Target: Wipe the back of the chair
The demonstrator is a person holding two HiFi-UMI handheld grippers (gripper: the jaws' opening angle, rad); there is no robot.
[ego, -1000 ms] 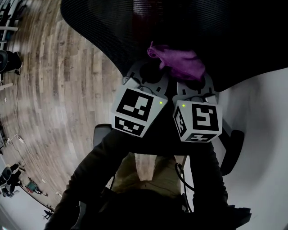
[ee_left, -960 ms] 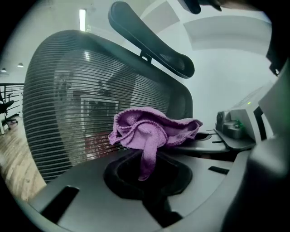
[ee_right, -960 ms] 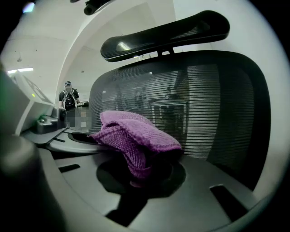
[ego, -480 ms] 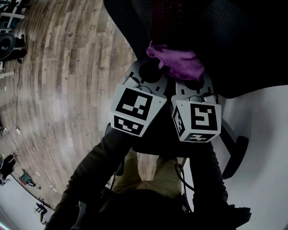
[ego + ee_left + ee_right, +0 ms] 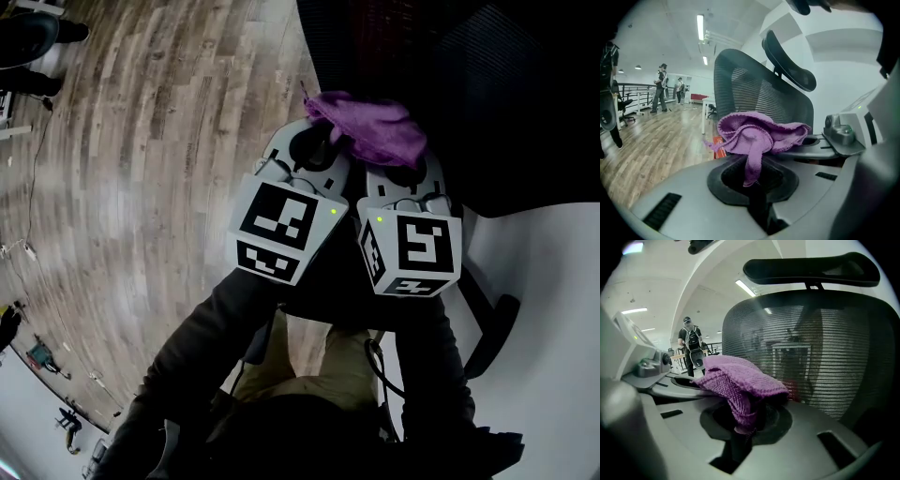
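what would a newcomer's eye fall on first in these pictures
The bunched purple knitted cloth stands out, pinched in the jaws of both the left gripper and the right gripper, which sit side by side. Right behind it rises the black mesh chair back, with its curved black headrest on top.

The chair back (image 5: 487,75) runs off the top edge.

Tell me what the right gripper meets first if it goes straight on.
Probably the chair's mesh back, dead ahead, with the purple cloth clamped in the right gripper touching first; depth is unclear.
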